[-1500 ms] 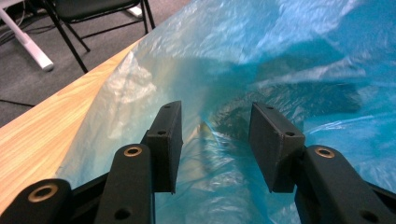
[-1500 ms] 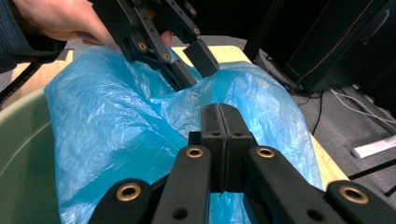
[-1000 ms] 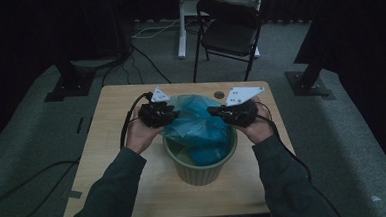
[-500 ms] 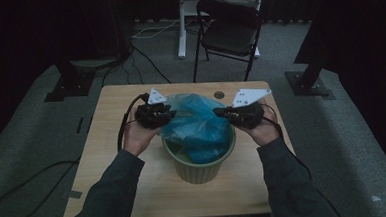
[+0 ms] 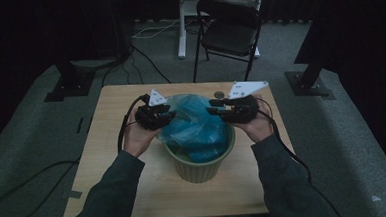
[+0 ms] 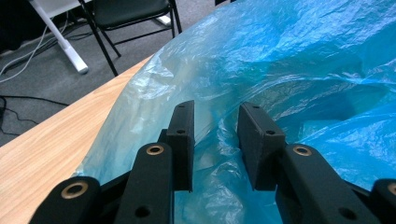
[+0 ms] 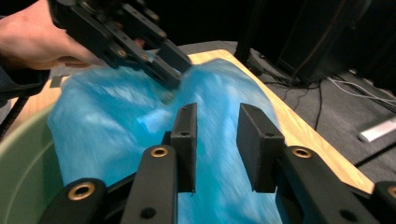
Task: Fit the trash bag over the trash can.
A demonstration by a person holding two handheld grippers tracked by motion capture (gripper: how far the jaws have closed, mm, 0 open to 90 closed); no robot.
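The thin blue bag [image 5: 194,126] sat bunched in the green pot [image 5: 199,163] near the bench's [image 5: 107,143] middle; it could tear or slip if pulled unevenly. Left gripper [image 6: 215,140] and right gripper [image 7: 215,140] had fingers spread, plastic lying between them unpinched.

The person is wearing dark grey-green sleeves [image 5: 116,192]. Each gripper, left gripper [image 6: 215,140] and right gripper [image 7: 215,140], is showing 2 black blocky jaws with brass-ringed screw holes, a white 3-cornered plate and a trailing black cable [image 5: 124,127].
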